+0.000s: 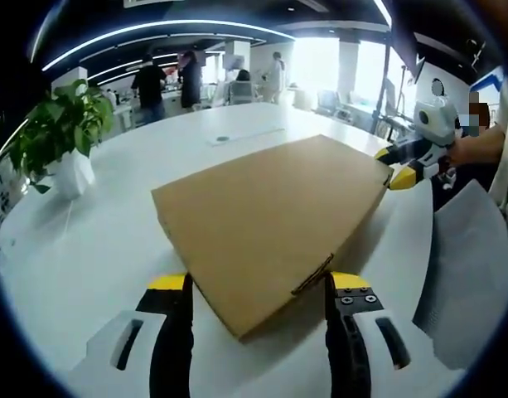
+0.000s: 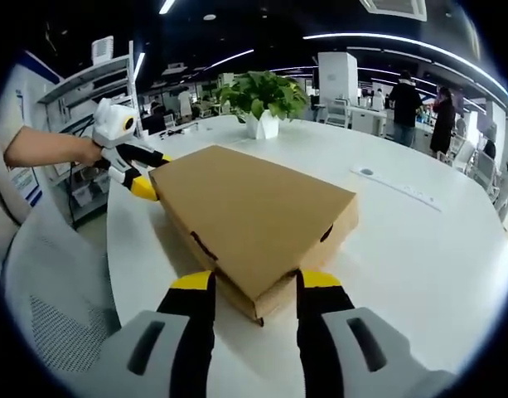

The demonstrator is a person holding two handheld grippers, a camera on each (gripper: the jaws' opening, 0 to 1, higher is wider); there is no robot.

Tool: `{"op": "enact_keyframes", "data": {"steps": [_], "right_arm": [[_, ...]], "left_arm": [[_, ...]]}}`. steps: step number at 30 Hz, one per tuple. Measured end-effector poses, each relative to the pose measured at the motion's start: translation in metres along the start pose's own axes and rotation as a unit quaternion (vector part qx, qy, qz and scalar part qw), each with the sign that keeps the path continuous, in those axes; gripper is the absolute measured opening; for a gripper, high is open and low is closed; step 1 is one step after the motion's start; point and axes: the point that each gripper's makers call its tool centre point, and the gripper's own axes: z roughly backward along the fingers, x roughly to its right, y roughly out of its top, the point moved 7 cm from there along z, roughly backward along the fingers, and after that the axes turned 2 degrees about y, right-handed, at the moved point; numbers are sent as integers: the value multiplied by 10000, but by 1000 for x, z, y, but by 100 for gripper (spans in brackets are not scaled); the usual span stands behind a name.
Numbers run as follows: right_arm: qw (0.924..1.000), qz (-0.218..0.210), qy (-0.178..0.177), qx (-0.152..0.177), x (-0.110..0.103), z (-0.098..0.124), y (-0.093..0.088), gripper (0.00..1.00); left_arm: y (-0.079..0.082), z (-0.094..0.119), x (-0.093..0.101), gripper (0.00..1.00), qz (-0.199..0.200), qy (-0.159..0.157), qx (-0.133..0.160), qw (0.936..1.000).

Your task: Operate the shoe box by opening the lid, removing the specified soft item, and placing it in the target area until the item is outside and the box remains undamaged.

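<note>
Closed shoe box (image 1: 270, 232) flat on white counter (image 1: 88, 249). Left tongs (image 1: 258, 286) and right tongs (image 2: 255, 286) wide, each straddling an opposite corner, probably to steady it before lifting the lid.

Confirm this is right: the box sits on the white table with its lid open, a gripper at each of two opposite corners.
Not right: the lid is shut. Both views show the box closed flat on the white table, with the left gripper and right gripper at opposite corners.
</note>
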Motion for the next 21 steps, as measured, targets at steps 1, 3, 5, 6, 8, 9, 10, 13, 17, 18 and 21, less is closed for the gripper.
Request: {"op": "enact_keyframes", "data": {"steps": [1, 3, 5, 6, 8, 9, 10, 13, 17, 18, 21], "right_arm": [[10000, 0, 3, 4, -2, 0, 0, 34], [10000, -2, 8, 10, -4, 1, -1, 34], [10000, 2, 18, 10, -7, 2, -2, 34], [10000, 11, 24, 9, -8, 2, -2, 34], [10000, 13, 29, 11, -10, 3, -2, 34], [10000, 12, 28, 16, -10, 3, -2, 34], [10000, 6, 28, 18, -10, 3, -2, 34], [10000, 1, 22, 21, -10, 2, -3, 34], [10000, -7, 25, 9, -10, 2, -2, 34], [10000, -6, 22, 6, -10, 2, -2, 34], [10000, -12, 10, 6, -10, 2, -2, 34]], "left_arm": [[0, 1, 0, 64, -4, -5, -7, 10000], [-1, 2, 0, 64, -12, -13, -19, 10000], [-2, 4, 1, 64, -22, -24, -42, 10000], [-3, 5, 1, 64, -25, -26, -52, 10000], [-4, 6, 1, 64, -31, -31, -72, 10000], [-4, 7, 2, 64, -29, -30, -76, 10000], [-5, 7, 2, 64, -26, -29, -76, 10000], [-5, 8, 2, 65, -15, -20, -82, 10000], [-4, 8, 2, 65, -16, -24, -106, 9999], [-4, 8, 3, 65, -15, -23, -108, 9999], [-4, 8, 3, 65, -14, -25, -111, 9999]]}}
